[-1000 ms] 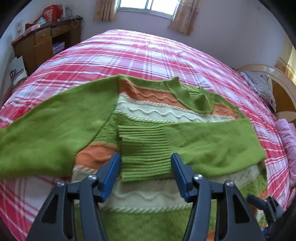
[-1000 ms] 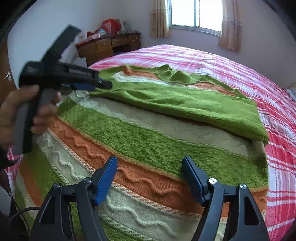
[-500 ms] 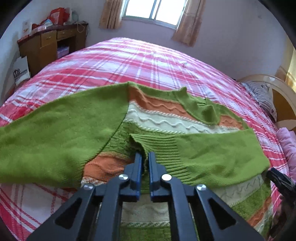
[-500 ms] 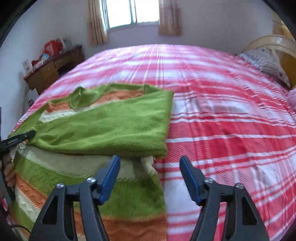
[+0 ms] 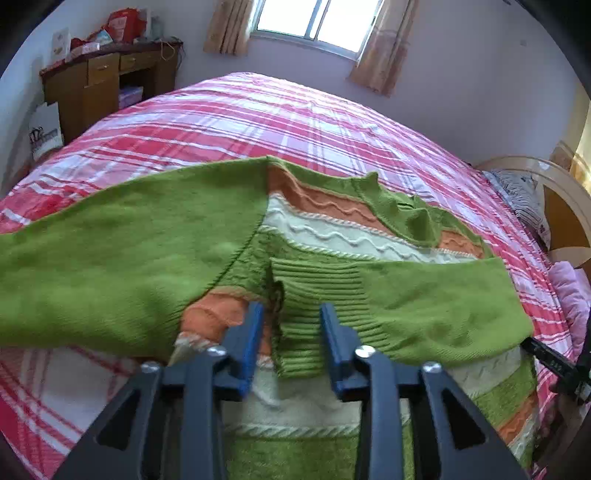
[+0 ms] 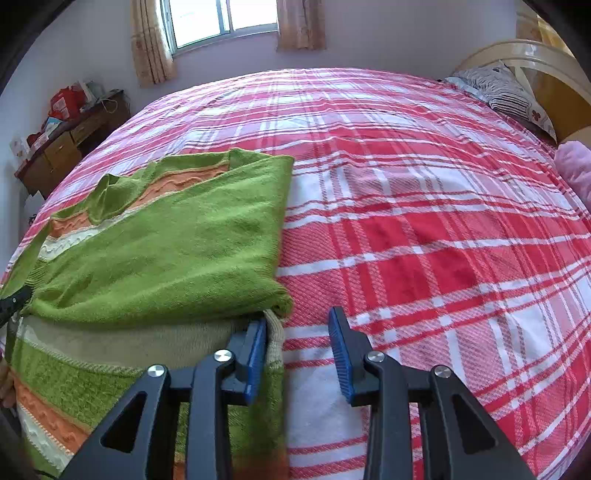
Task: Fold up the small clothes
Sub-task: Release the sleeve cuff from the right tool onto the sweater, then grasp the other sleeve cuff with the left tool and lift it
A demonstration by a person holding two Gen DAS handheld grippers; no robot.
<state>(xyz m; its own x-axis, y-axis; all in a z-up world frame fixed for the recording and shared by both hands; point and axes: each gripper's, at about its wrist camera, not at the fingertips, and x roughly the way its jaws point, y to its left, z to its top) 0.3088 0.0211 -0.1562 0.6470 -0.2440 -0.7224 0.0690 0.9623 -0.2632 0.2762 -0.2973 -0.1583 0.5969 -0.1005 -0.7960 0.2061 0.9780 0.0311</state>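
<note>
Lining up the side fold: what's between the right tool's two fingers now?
Right wrist view: the right tool, closing, has the sweater side edge by its left finger, otherwise bare plaid bedspread.

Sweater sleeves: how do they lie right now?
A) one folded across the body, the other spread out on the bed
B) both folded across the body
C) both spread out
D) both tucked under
A: one sleeve lies across the sweater, the other sleeve stretches out over the bed.

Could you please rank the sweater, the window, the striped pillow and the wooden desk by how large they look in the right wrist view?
1. sweater
2. window
3. wooden desk and striped pillow: look alike, unranked.
</note>
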